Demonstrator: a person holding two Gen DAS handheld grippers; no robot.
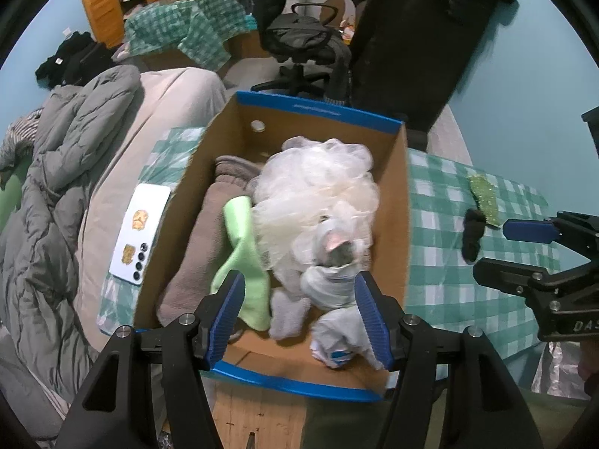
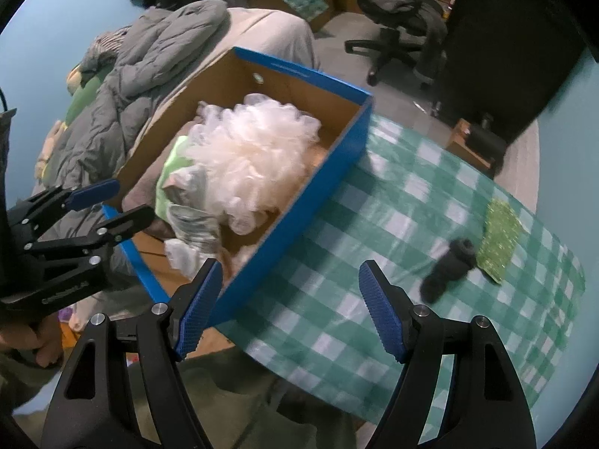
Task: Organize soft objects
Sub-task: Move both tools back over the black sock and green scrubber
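Left gripper point(image 1: 299, 307) wide, empty, at lower centre above the cardboard box point(image 1: 397, 202) of soft items. Right gripper point(image 2: 288, 308) wide, empty, over the bench point(image 2: 374, 262).

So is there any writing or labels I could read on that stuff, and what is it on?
"DAS": pale letters on the black body of the right tool, cut off at the picture's edge.
Pale lettering on the left tool body: too blurred to read.
Small print on the blue rim of the box: too small to read.
Phone back: two gold stickers, no readable words.
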